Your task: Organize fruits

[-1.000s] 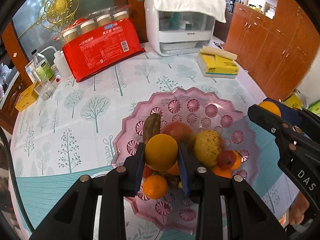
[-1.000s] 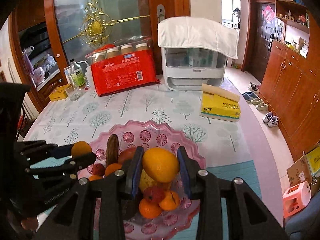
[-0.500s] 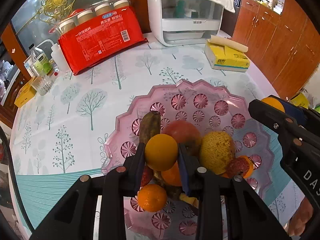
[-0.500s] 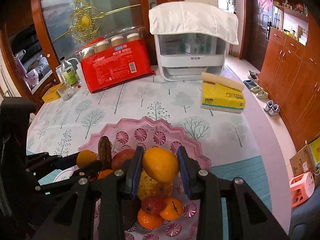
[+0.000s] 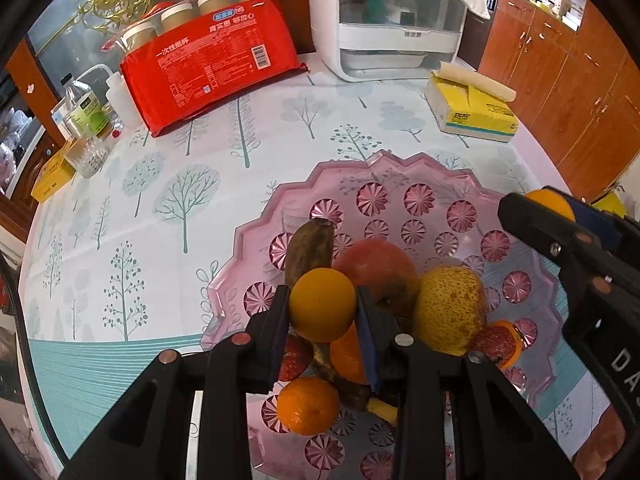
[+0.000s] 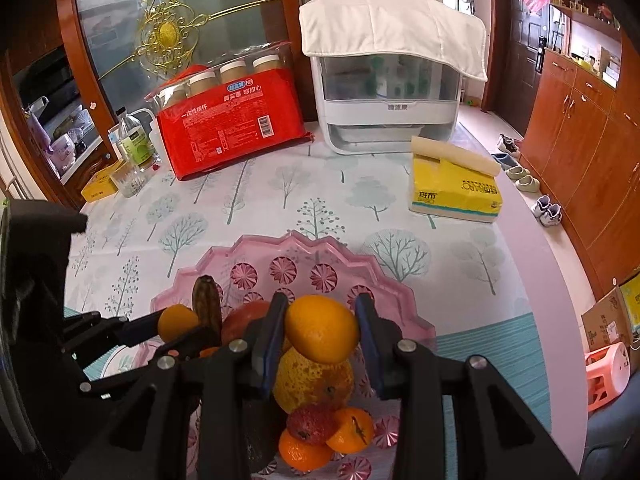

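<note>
My left gripper (image 5: 322,307) is shut on an orange (image 5: 322,305) and holds it over the near left part of a pink scalloped fruit tray (image 5: 400,176). My right gripper (image 6: 321,328) is shut on another orange (image 6: 321,328) above the same tray (image 6: 304,248). In the tray lie a red apple (image 5: 376,264), a yellow spotted pear (image 5: 450,312), a dark banana (image 5: 310,250), small tangerines (image 5: 308,405) and a red fruit (image 6: 311,422). The right gripper shows at the right of the left wrist view (image 5: 548,216); the left gripper shows at the left of the right wrist view (image 6: 178,322).
On the tree-print tablecloth (image 5: 160,200) stand a red pack of paper cups (image 5: 208,60), a white appliance with a cloth on top (image 5: 400,32), a yellow tissue pack (image 5: 472,108), bottles and a glass (image 5: 86,152) at the far left. Wooden cabinets (image 6: 580,128) line the right.
Both grippers have moved forward and lower over the tray, each still holding its orange. The fruit in the tray has not moved.
</note>
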`<action>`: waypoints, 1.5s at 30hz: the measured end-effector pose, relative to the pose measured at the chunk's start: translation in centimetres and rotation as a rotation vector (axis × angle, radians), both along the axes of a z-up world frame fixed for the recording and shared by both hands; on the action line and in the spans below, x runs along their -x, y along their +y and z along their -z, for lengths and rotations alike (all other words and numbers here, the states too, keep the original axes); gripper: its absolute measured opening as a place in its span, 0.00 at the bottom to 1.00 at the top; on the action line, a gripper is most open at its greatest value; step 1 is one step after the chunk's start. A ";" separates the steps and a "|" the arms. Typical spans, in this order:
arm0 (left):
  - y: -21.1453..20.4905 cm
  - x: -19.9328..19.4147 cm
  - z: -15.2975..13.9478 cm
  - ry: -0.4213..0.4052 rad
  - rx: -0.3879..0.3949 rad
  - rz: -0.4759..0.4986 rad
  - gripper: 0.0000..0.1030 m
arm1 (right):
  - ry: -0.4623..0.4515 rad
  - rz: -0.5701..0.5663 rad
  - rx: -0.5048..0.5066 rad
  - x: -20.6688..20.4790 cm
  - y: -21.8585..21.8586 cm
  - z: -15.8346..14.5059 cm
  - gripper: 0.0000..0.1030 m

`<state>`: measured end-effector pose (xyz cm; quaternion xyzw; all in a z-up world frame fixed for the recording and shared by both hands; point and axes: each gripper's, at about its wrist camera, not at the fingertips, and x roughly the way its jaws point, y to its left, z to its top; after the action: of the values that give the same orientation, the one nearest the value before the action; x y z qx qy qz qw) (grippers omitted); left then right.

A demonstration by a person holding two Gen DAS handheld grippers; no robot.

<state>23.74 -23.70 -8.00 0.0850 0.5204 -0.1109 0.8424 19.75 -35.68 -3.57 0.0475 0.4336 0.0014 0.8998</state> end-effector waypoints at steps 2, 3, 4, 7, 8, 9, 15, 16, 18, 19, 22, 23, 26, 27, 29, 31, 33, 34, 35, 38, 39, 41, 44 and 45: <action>0.1 -0.1 0.1 -0.005 -0.005 -0.005 0.42 | -0.003 -0.003 0.003 -0.4 0.2 0.0 0.35; 0.1 0.0 0.0 -0.011 -0.007 -0.008 0.50 | -0.002 -0.004 0.006 -0.6 0.3 -0.1 0.35; 0.1 0.0 -0.1 -0.018 -0.008 -0.010 0.59 | -0.004 -0.005 0.012 -0.8 0.4 -0.1 0.35; 0.3 0.2 -0.3 -0.036 -0.012 -0.019 0.72 | 0.007 -0.007 0.013 -1.3 0.5 0.1 0.35; 0.3 0.2 -0.4 -0.039 -0.014 -0.023 0.74 | 0.012 -0.006 0.009 -1.5 0.5 0.2 0.35; 0.4 0.2 -0.4 -0.041 -0.017 -0.027 0.78 | 0.013 -0.004 0.005 -1.5 0.5 0.3 0.37; 0.7 0.4 -0.4 -0.031 -0.014 -0.045 0.85 | 0.017 -0.009 -0.007 -1.6 0.6 0.5 0.49; 0.9 0.5 -0.4 -0.030 -0.009 -0.051 0.86 | 0.019 -0.010 -0.002 -1.7 0.7 0.6 0.51; 1.1 0.6 -0.4 -0.027 -0.004 -0.061 0.87 | 0.018 -0.010 0.005 -1.6 0.8 0.6 0.53; 1.2 0.7 -0.4 -0.025 0.001 -0.064 0.88 | 0.018 -0.011 0.006 -1.6 0.9 0.6 0.54; 1.3 1.1 -0.6 -0.027 0.002 -0.070 0.91 | 0.017 -0.011 0.003 -1.4 0.9 0.6 0.56; 1.3 1.3 -0.6 -0.030 0.002 -0.071 0.91 | 0.016 -0.011 0.004 -1.3 1.0 0.7 0.57; 1.5 1.8 -0.8 -0.039 0.002 -0.077 0.97 | 0.016 -0.012 0.008 -1.1 1.0 0.7 0.57; 1.6 2.0 -0.8 -0.041 0.003 -0.080 0.97 | 0.016 -0.012 0.007 -1.0 1.0 0.8 0.58; 1.9 2.3 -0.9 -0.039 0.004 -0.090 0.98 | 0.016 -0.007 0.004 -0.6 0.9 0.8 0.58; 2.2 2.6 -1.0 -0.038 0.005 -0.100 0.98 | 0.016 -0.006 0.000 -0.3 0.9 0.8 0.58; 2.7 3.0 -1.1 -0.038 0.005 -0.113 0.98 | 0.013 -0.004 0.001 0.1 1.0 0.8 0.58; 2.9 3.2 -1.2 -0.037 0.006 -0.119 0.98 | 0.010 -0.003 0.005 0.4 1.0 0.8 0.58; 3.2 3.5 -1.3 -0.037 0.006 -0.124 0.98 | 0.005 -0.002 0.014 0.8 1.2 0.8 0.58; 4.2 4.2 -1.5 -0.044 -0.005 -0.147 0.98 | 0.000 -0.005 0.026 1.8 1.5 0.9 0.58; 4.6 4.4 -1.6 -0.046 -0.006 -0.154 0.97 | 0.000 -0.006 0.027 2.2 1.6 0.9 0.58; 5.4 5.1 -1.8 -0.047 -0.006 -0.169 0.98 | 0.002 -0.010 0.024 3.1 1.9 0.9 0.58; 6.6 6.4 -2.3 -0.050 0.005 -0.178 0.98 | -0.006 -0.002 0.025 4.7 2.3 0.4 0.58; 6.9 6.8 -2.5 -0.052 0.004 -0.181 0.98 | -0.011 -0.002 0.026 5.1 2.4 0.2 0.58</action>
<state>16.96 -16.84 -5.53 0.0387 0.5038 -0.0333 0.8623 14.69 -33.28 -3.81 0.0353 0.4288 -0.0030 0.9027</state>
